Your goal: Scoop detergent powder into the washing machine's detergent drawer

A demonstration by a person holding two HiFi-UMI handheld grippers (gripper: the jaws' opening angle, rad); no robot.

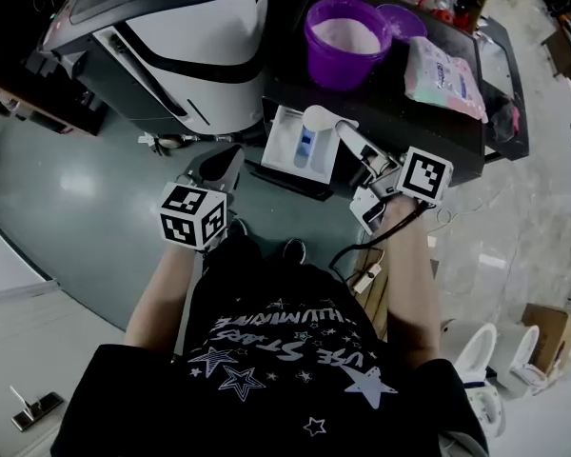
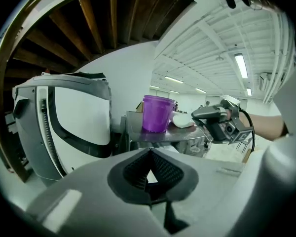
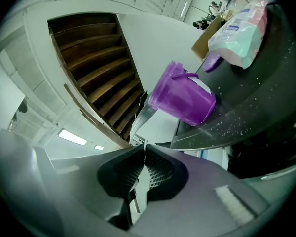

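Right hand-held gripper (image 1: 354, 144) — scoop (image 1: 324, 118), head view only

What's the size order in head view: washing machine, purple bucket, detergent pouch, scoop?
1. washing machine, largest by far.
2. purple bucket and detergent pouch look about alike, so they are not ranked.
3. scoop, smallest.

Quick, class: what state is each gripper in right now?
Left gripper: shut, holding nothing.
Right gripper: shut on the white scoop, by its handle.
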